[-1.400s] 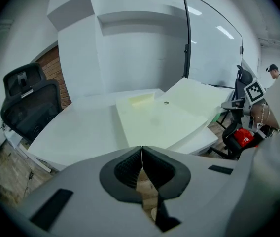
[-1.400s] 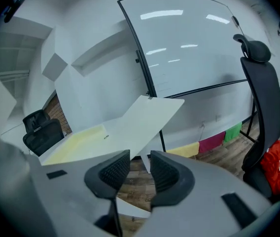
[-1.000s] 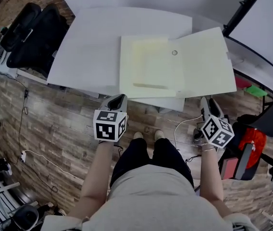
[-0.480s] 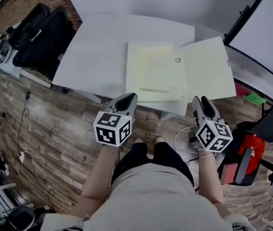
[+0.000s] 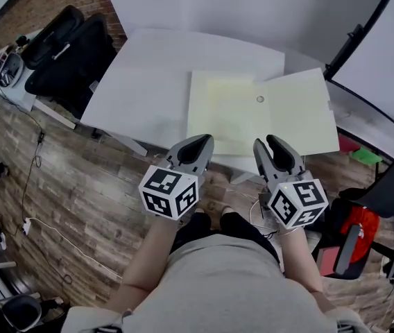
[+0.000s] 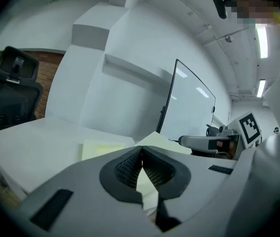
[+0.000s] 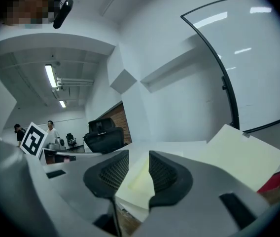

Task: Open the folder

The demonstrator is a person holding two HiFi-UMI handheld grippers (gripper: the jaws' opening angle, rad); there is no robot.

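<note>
A pale yellow folder [image 5: 238, 113] lies spread open on the white table [image 5: 148, 68], its right flap [image 5: 301, 109] reaching past the table's right edge. A small round eyelet [image 5: 260, 98] sits near the fold. Both grippers hover in front of the table's near edge, apart from the folder. My left gripper [image 5: 200, 143] is shut, its pads meeting with nothing between them [image 6: 141, 152]. My right gripper [image 5: 272, 144] stands open and empty [image 7: 139, 169]. Past each gripper's jaws the folder [image 6: 100, 149] [image 7: 238, 152] shows on the table.
Black office chairs [image 5: 65, 47] stand left of the table. A black curved pole [image 5: 356, 33] rises at the right, with a red object [image 5: 363, 210] on the wood floor [image 5: 79, 186] below. The person's legs are under the grippers.
Both grippers have risen and come in toward the table's near edge; the right one moved left, nearer the folder's middle. The folder lies as before.
</note>
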